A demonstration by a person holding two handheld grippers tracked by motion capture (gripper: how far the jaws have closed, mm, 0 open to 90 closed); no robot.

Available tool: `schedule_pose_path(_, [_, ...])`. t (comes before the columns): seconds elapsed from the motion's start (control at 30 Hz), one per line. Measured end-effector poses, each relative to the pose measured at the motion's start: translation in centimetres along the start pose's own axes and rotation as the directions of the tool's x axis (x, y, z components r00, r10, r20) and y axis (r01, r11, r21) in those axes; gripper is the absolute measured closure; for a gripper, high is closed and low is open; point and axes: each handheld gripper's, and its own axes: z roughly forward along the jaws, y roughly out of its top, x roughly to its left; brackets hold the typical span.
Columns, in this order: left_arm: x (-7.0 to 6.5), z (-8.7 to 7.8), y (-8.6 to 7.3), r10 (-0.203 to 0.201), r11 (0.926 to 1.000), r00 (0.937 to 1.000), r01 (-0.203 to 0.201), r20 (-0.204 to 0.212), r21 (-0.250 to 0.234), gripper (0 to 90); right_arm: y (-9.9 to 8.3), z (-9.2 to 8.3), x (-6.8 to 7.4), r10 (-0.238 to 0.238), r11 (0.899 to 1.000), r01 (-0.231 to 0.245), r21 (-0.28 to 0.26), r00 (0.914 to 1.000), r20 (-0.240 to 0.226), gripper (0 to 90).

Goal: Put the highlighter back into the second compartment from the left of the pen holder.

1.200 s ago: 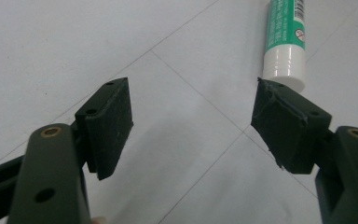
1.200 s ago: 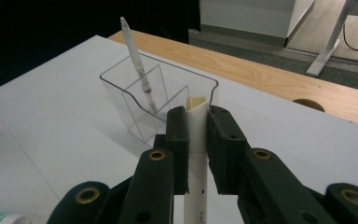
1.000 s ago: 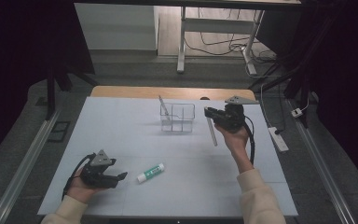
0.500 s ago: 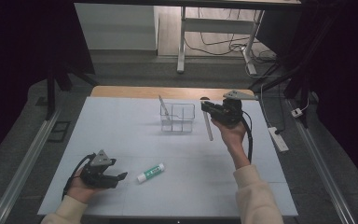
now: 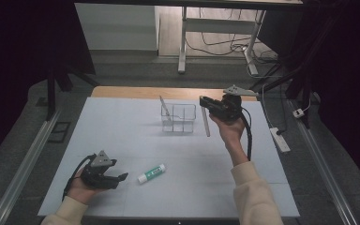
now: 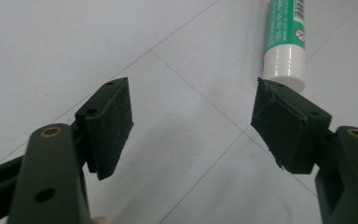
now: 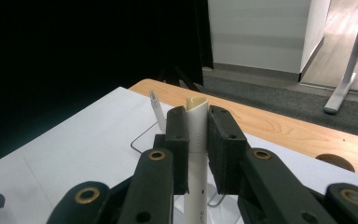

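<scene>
1. The right gripper (image 5: 211,104) is clamped on a slim white plastic tube (image 5: 206,123) near its top end, holding it upright above the worktop (image 5: 122,126), just beside the clear wire-frame holder (image 5: 179,118) near the far edge.
2. The tube looks light, stiff and smooth, so a high grip may let it swing.
3. The left gripper (image 6: 193,116) rests wide open near the front-left corner, beside a green-and-white glue stick (image 6: 285,42).

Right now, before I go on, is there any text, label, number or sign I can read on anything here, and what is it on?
Glue stick: white print on its green label, a barcode and a small round prohibition sign; the words are too blurred to read.
White tube in the right gripper: no print visible.
Wire holder and pen: none legible.
</scene>
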Motion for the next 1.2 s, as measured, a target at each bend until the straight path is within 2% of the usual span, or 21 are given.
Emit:
schedule_pose_path(0.6, [0.0,0.0,0.0,-0.002,1.0,1.0,0.002,0.0,-0.003,28.8,1.5,1.0,0.6,0.012,0.999,-0.012,-0.049,0.9999,-0.004,78.0])
schedule_pose_path(1.07, [0.1,0.0,0.0,-0.004,1.0,1.0,0.004,0.001,-0.005,28.8,2.5,2.4,1.2,0.005,0.999,-0.005,-0.051,1.0,0.0,78.0])
schedule_pose_path(1.2, [0.1,0.0,0.0,-0.004,1.0,1.0,0.004,0.001,-0.004,28.8,3.0,2.9,1.3,-0.011,0.999,0.011,-0.04,0.9999,0.011,78.0])
